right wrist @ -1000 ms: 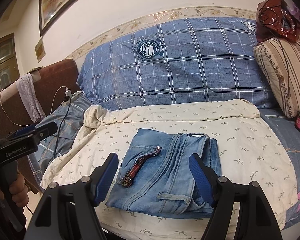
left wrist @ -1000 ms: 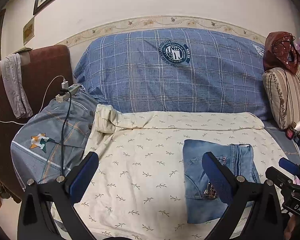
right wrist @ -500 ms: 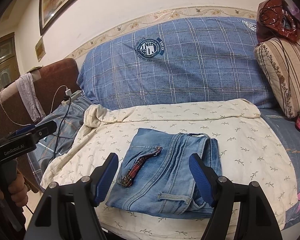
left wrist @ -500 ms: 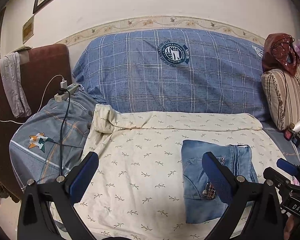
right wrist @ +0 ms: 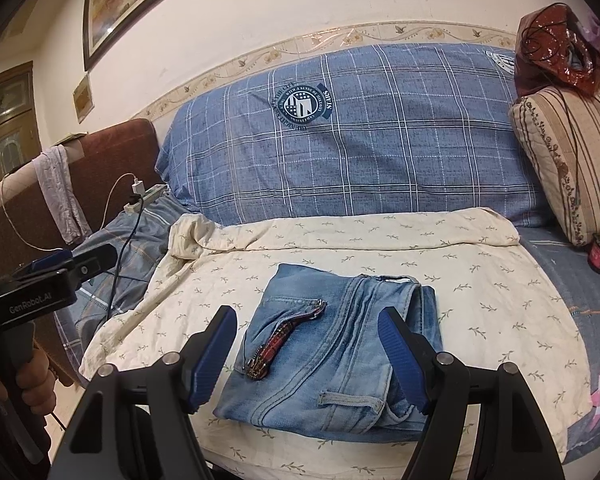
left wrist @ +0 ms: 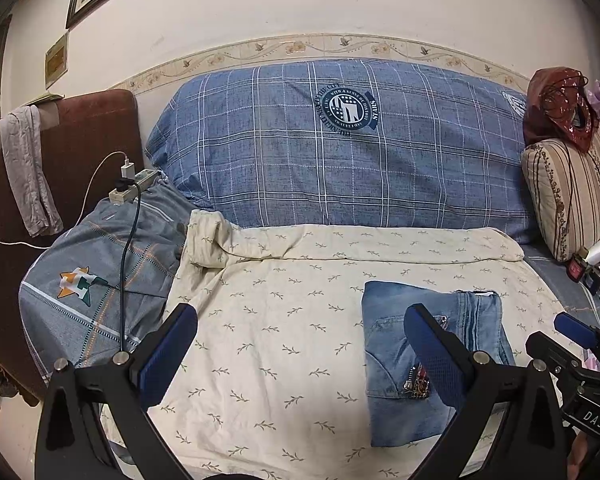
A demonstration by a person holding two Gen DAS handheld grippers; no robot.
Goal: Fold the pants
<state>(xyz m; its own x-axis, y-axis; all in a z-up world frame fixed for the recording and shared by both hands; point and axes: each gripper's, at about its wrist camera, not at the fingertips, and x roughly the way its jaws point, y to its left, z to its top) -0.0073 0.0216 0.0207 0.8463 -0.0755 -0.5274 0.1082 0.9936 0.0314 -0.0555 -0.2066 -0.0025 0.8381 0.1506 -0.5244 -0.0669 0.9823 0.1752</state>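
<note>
On the cream leaf-print quilt (left wrist: 284, 320) in the left wrist view, one pair of jeans (left wrist: 388, 344) lies folded into a compact rectangle, off to the right and partly behind the right finger of the left gripper (left wrist: 300, 350). That gripper stands with its jaws wide apart and nothing between them but bare quilt, clear of the denim. The tip of the other tool shows at the far right edge, and behind the quilt sit one large blue plaid pillow (left wrist: 340, 152), one striped cushion (left wrist: 568, 192) and one power strip (left wrist: 134, 186) with a charger plugged in. In the right wrist view the jeans (right wrist: 340, 360) lie square ahead, framed between the spread fingers of the right gripper (right wrist: 308, 356), which is likewise open and, as far as the angle allows me to judge, hovering short of the cloth rather than touching it. A red patterned trim runs along one pocket, and one belt loop faces the camera. The left tool and the hand (right wrist: 36, 384) holding it appear at the left edge. The folding looks finished or all but finished: layers are stacked, edges roughly aligned. Any next move would call only for a light press to flatten the bundle, or simply withdrawing both tools.
</note>
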